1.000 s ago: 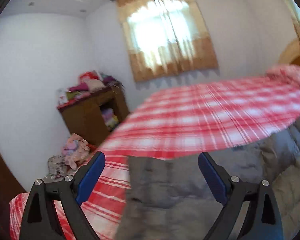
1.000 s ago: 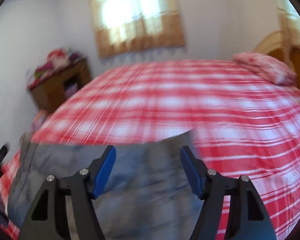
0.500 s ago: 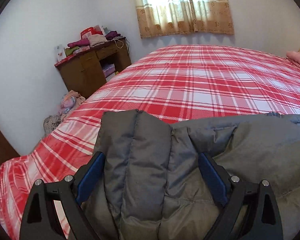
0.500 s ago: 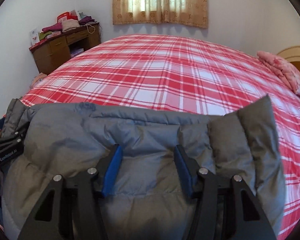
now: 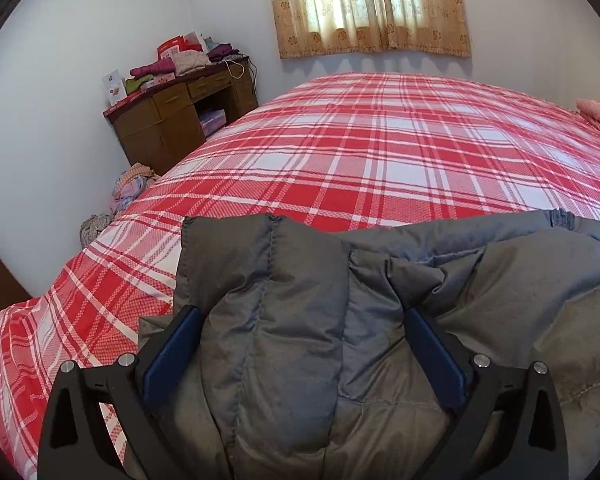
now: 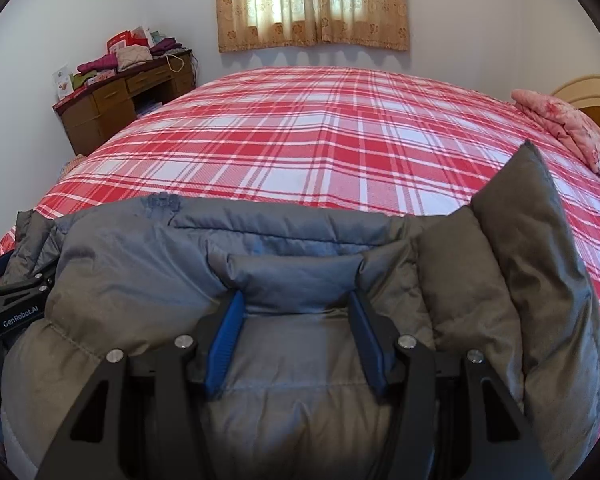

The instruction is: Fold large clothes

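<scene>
A grey padded jacket is bunched along the bed's near edge. The right gripper is clenched on a jacket fold; the left gripper's jaws are opening around another. A cluttered desk is seen beyond the bed's far-left corner.

Left tool was opening, gray puffer jacket bunched between its blue pads, lying on red plaid bed; cluttered wooden desk behind.

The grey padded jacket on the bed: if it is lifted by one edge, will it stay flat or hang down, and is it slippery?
The grey padded jacket would probably sag, since it bunches into soft folds where the right hand-held gripper squeezes it. Its puffy quilted panels suggest it is light for its bulk. The smooth, slightly shiny shell may slide on the plaid bedspread.
</scene>
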`<action>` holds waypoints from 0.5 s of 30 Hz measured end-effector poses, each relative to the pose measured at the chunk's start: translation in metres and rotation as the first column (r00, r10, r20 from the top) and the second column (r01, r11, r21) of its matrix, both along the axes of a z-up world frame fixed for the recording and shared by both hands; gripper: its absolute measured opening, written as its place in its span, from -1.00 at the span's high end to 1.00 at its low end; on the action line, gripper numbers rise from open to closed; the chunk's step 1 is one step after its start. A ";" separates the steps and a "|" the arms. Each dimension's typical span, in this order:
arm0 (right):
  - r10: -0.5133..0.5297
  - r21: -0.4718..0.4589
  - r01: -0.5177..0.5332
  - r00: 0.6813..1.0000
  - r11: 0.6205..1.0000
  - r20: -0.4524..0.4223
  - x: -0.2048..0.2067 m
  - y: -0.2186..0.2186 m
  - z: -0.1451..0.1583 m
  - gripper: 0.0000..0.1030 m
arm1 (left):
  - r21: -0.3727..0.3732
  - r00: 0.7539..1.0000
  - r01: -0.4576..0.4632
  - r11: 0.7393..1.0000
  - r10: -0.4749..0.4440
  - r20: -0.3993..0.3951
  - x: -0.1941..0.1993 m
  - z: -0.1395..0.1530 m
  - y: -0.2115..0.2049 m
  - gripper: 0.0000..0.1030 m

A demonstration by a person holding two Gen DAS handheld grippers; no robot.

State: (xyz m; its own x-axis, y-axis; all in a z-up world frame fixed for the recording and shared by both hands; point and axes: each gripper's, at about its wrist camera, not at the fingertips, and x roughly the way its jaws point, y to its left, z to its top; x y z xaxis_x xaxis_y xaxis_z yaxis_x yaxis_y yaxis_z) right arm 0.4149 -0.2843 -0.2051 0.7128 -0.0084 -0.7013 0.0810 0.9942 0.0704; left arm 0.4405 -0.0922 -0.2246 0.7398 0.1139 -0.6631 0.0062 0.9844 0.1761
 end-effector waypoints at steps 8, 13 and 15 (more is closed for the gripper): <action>-0.006 -0.030 0.005 0.999 1.000 -0.034 0.005 0.003 -0.005 -0.12 | 0.017 1.000 0.001 1.000 -0.001 -0.028 0.004 -0.006 -0.002 -0.98; -0.010 -0.042 0.008 0.999 0.999 -0.050 0.008 0.005 -0.008 -0.12 | 0.021 0.999 0.003 1.000 -0.002 -0.042 0.006 -0.007 -0.003 -0.98; -0.013 -0.050 0.010 0.998 0.999 -0.058 0.009 0.005 -0.009 -0.13 | 0.026 0.999 0.004 1.000 -0.002 -0.048 0.007 -0.008 -0.004 -0.98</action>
State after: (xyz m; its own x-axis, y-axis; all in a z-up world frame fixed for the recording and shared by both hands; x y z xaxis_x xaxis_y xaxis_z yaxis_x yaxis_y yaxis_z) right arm 0.4236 -0.2790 -0.2146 0.6705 -0.0519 -0.7401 0.0949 0.9954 0.0162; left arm 0.4475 -0.0957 -0.2328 0.7075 0.1293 -0.6948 0.0183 0.9794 0.2009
